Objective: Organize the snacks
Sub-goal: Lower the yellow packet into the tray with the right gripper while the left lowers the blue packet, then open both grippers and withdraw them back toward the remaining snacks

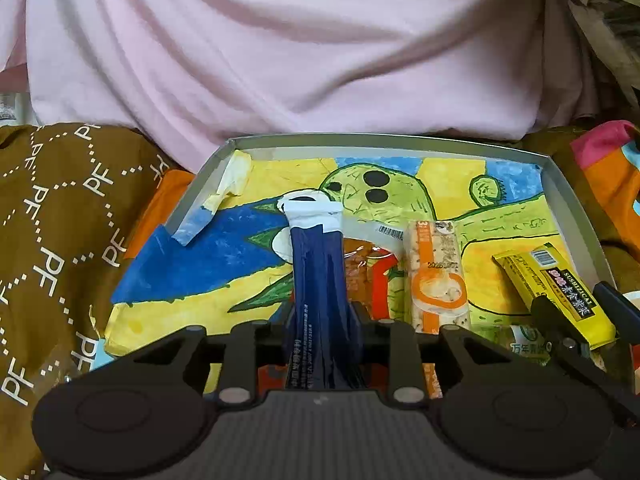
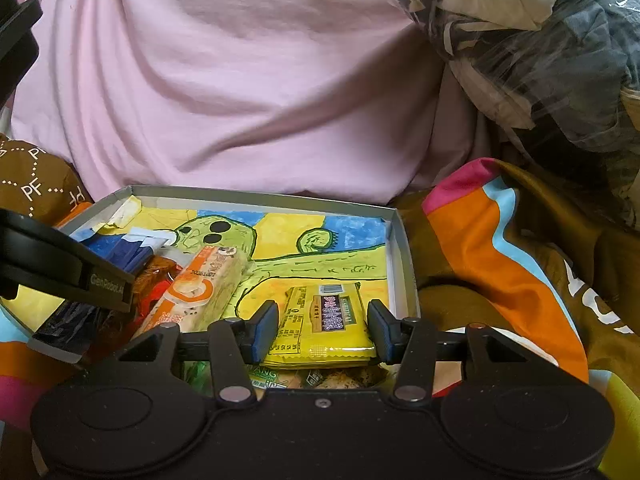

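The navy snack packet [image 1: 318,280] stands pinched in the left tool [image 1: 323,320], its white-tipped end reaching out over the middle of the shallow grey box [image 1: 384,140]. Over on the right, the yellow packet [image 2: 324,328] lies flat between the pads of the right tool [image 2: 322,330], both pads hard against its sides, so that one is clamped too, low in the box's near right corner. Between the two sits the orange-and-white bar [image 1: 436,276], lying lengthwise, with a red-orange wrapper [image 1: 360,272] tucked under the navy one. The box floor is a bright painted drawing [image 1: 224,248], and its far half and far right corner lie bare, plenty of room there. The left wall carries peeling tape [image 1: 232,184]. Outside the rim: brown patterned cloth [image 1: 52,240] on the left, a striped colourful cloth [image 2: 500,248] close against the right wall, pink fabric [image 2: 240,80] banked up behind the far edge.
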The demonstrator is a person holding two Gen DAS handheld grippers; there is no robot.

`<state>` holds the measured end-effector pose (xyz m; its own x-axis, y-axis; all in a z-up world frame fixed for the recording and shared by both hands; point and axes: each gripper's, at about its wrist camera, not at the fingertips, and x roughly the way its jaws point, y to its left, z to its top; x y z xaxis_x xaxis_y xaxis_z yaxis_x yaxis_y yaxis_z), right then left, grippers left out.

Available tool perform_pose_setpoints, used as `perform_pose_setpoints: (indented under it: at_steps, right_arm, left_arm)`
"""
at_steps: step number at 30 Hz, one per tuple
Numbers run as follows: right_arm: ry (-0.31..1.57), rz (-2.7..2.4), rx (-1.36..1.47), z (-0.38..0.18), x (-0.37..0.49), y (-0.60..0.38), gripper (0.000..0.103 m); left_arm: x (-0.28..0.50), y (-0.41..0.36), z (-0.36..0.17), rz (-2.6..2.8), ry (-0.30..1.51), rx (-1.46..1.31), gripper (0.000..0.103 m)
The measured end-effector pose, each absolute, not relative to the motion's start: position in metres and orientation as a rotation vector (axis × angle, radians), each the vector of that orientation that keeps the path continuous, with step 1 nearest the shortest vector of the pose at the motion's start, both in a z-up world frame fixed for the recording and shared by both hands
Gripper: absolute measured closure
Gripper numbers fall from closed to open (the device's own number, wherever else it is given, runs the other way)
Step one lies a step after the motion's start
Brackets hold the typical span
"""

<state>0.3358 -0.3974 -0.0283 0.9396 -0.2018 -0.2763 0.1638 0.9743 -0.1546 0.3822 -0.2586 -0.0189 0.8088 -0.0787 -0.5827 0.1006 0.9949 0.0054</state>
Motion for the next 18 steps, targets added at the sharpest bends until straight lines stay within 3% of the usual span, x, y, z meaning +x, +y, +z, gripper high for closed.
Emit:
perform_pose_setpoints:
  at_steps: [3, 5, 7, 11, 18]
  right_arm:
    - [0.294, -0.185, -0.128, -0.028, 0.336, -0.398, 0.049]
    - [0.292, -0.185, -0.125, -0.028, 0.336, -0.398, 0.045]
    - [0.287, -0.185, -0.124, -0.027, 0.335, -0.398, 0.039]
    - [0.278, -0.181, -0.122, -0.026, 0.332, -0.397, 0.027]
    - [0.237, -0.182, -0.126, -0.016, 0.322, -0.393, 0.015]
  left_arm:
    - [0.382, -0.256, -0.018, -0.089, 0.627, 0.01, 0.068]
    - [0.382, -0.252, -0.017, -0.089, 0.624, -0.019, 0.062]
    - [0.381, -0.249, -0.014, -0.088, 0.615, -0.044, 0.047]
    - [0.379, -0.243, -0.009, -0.081, 0.591, -0.07, 0.039]
    - [0.368, -0.231, 0.002, -0.047, 0.538, -0.093, 0.018]
